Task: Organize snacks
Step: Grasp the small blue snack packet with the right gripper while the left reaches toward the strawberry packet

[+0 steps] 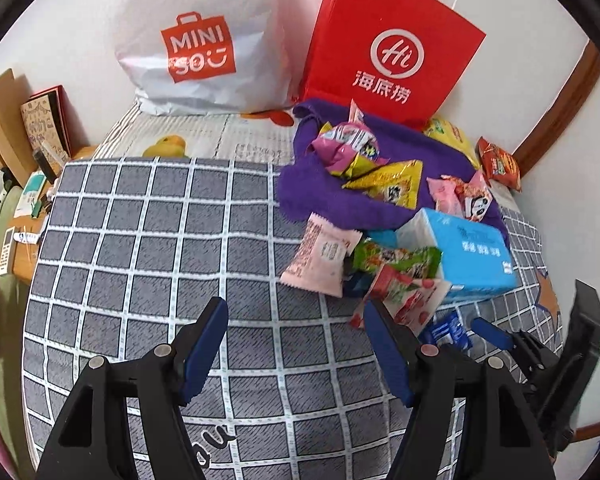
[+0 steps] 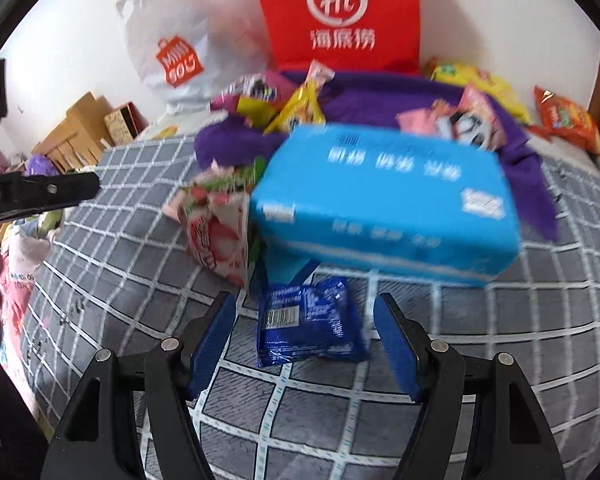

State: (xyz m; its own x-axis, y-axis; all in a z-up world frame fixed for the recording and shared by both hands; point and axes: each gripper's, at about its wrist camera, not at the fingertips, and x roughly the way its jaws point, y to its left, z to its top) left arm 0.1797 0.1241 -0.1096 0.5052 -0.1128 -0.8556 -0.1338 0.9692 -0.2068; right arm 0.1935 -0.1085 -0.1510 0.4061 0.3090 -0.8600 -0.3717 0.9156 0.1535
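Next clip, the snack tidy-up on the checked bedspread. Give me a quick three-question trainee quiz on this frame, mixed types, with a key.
1. True or false: the right gripper has its pads pressed on the dark blue packet.
2. Which item lies partly on the purple cloth? A) light blue box B) white Miniso bag C) red paper bag
3. Fill in: the left gripper is open over bare ____.

Key: 1 false, the packet lies between open jaws; 2 A; 3 checked bedspread.

"MINISO" on the white plastic bag (image 1: pixel 196 36); "Hi" and "海底捞" on the red paper bag (image 1: pixel 392 44).
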